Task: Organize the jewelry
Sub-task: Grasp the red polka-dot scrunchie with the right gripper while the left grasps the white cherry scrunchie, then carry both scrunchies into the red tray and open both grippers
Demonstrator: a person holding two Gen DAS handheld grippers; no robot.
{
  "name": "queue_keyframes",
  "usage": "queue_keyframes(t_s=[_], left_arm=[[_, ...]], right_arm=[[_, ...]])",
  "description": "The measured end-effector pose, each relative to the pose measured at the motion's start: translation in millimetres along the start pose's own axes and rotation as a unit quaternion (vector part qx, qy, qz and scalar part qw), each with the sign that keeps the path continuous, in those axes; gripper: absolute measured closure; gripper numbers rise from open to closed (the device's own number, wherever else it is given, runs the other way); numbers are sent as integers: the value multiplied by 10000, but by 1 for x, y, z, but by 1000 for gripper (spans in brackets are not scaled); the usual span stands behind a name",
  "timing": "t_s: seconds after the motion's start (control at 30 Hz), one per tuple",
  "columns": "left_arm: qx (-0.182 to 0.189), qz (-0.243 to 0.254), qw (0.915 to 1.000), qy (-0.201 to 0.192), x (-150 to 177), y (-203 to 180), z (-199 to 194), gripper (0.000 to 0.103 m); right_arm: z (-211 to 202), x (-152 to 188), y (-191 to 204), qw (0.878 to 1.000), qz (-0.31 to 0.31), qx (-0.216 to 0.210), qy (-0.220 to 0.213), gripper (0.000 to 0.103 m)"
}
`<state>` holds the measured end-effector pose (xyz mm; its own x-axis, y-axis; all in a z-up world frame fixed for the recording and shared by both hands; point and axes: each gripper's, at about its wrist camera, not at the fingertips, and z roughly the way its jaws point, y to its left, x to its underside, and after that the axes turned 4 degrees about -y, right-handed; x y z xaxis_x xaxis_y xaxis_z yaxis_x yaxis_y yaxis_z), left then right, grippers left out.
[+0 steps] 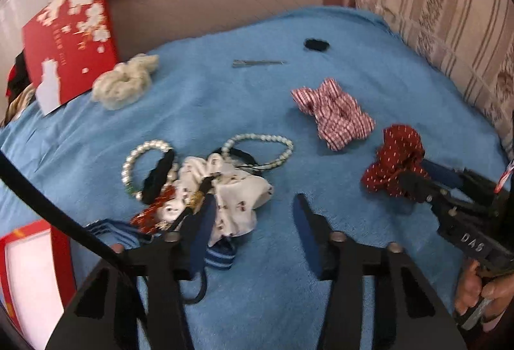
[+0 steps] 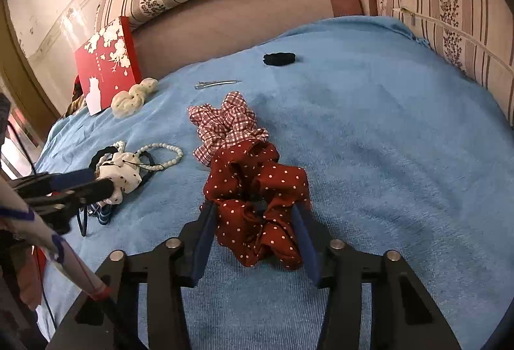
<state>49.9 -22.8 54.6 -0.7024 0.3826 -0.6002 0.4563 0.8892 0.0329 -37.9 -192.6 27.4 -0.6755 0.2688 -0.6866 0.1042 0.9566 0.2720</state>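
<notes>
A red box lid [image 2: 107, 64] with white blossoms leans against the sofa back at the far left edge of the blue towel [image 2: 385, 141]; a second red-rimmed box [image 1: 29, 279] shows at the near left corner in the left wrist view, its contents not visible. No accessory lies inside either.

The right gripper [image 2: 257, 234] has its jaws apart, one on each side of the dark red dotted scrunchie [image 2: 257, 199], the blue pads just beside the fabric; whether they press it I cannot tell. This scrunchie sits mid-towel, touching the red checked scrunchie [image 2: 226, 125] just beyond it.

The left gripper [image 1: 253, 218] stands wide open over the pile near the left edge: white printed scrunchie [image 1: 231, 196], two pearl bracelets [image 1: 144, 163], black hair ties and a blue striped band [image 1: 221, 258], tangled together. Its left finger overlaps the pile.

The right half of the towel, toward the striped cushion [image 2: 449, 13], lies bare. Toward the far edge lie a metal hair clip [image 2: 217, 84], a black scrunchie [image 2: 279, 58] and a cream scrunchie [image 2: 133, 98] touching the lid
</notes>
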Motion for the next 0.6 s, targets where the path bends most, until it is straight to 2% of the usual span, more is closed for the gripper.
queue_keyframes(t_s=[0.03, 0.07, 0.1, 0.13, 0.23, 0.33, 0.47, 0.6], left_arm=[[-18, 48, 10000, 76, 0, -2, 6, 76], [-56, 51, 9999, 148, 0, -3, 11, 93], [-104, 26, 9997, 212, 1, -3, 14, 102], [-116, -59, 9996, 241, 1, -1, 15, 102], [60, -429, 9991, 44, 0, 8, -2, 102], [367, -767, 9962, -170, 2, 18, -35, 102], [773, -1234, 9881, -501, 12, 37, -92, 102], [899, -1579, 9800, -815, 26, 61, -144, 102]], right_arm=[[2, 0, 0, 10000, 2, 2, 24, 62], [3, 1, 0, 10000, -1, 4, 46, 67], [5, 1, 1, 10000, -6, 5, 71, 75], [6, 1, 1, 10000, -3, -8, 94, 84], [4, 0, 1, 10000, 26, -44, 33, 90], [1, -1, 1, 10000, 12, -69, -9, 92], [-10, 1, 10, 9997, -195, -35, -170, 93], [-30, 8, 22, 9987, -382, -28, -324, 94]])
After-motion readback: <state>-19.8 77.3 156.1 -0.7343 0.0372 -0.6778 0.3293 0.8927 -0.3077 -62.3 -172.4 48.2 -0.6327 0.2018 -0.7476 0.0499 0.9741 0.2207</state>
